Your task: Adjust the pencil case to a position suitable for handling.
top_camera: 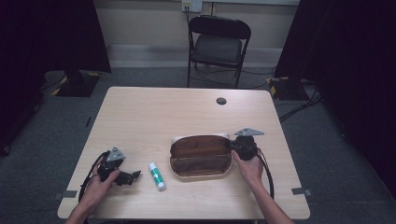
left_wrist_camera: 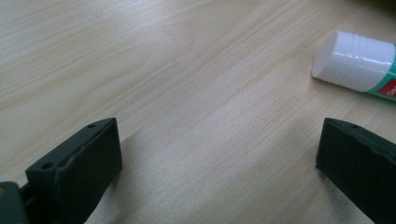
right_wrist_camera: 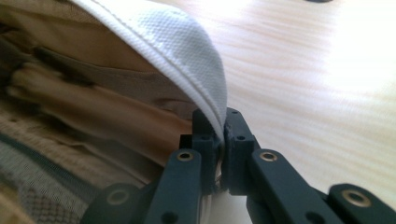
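An open pencil case (top_camera: pixel 201 156), white outside with a brown lining, lies on the table right of centre. My right gripper (top_camera: pixel 232 148) sits at its right end. In the right gripper view the jaws are pinched on the white edge of the pencil case (right_wrist_camera: pixel 187 42), with my right gripper (right_wrist_camera: pixel 222 135) shut on that rim. A glue stick (top_camera: pixel 157 175) with a white cap and green label lies left of the case. My left gripper (top_camera: pixel 134 176) rests on the table just left of it, open. In the left gripper view the glue stick (left_wrist_camera: pixel 359 63) lies beyond the right jaw, outside the gap.
The wooden table (top_camera: pixel 154 112) has a dark cable hole (top_camera: pixel 221 101) near its far edge. A black folding chair (top_camera: pixel 217 44) stands behind the table. Cables trail from both grippers toward the near edge.
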